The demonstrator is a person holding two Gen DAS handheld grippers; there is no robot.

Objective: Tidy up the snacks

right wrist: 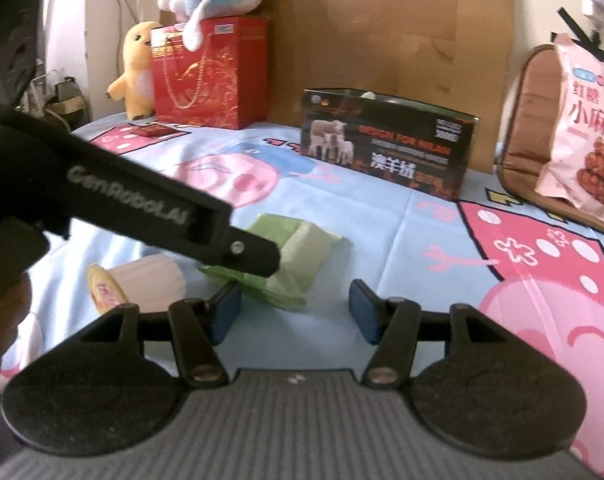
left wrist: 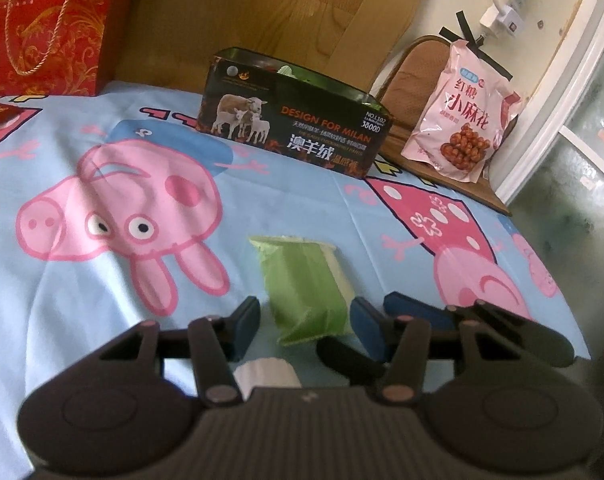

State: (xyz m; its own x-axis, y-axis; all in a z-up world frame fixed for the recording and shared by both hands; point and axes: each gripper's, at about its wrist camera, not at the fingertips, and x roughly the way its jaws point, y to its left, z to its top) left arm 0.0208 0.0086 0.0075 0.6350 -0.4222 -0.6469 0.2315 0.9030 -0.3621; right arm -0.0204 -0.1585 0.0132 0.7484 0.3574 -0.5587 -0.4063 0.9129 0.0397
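A green snack packet [left wrist: 306, 288] [right wrist: 298, 252] lies on the cartoon-pig bed sheet [left wrist: 102, 312]. My left gripper [left wrist: 306, 324] straddles its near end, open, with a sliver of sheet showing beside the left pad. In the right wrist view one of its black fingers [right wrist: 254, 254] crosses over the packet. My right gripper [right wrist: 294, 312] stands open and empty just short of the packet's corner. A white snack cup [right wrist: 150, 280] [left wrist: 266, 372] with a yellow lid lies on its side near both grippers. A black sheep-print box [left wrist: 294, 128] [right wrist: 386, 148] stands open-topped at the back.
A pink bag of fried snacks [left wrist: 458, 120] [right wrist: 582, 148] leans on a brown cushion at the right, off the bed. A red gift bag [left wrist: 42, 28] [right wrist: 210, 72], plush toys [right wrist: 138, 68] and a small red packet [right wrist: 150, 131] occupy the back left.
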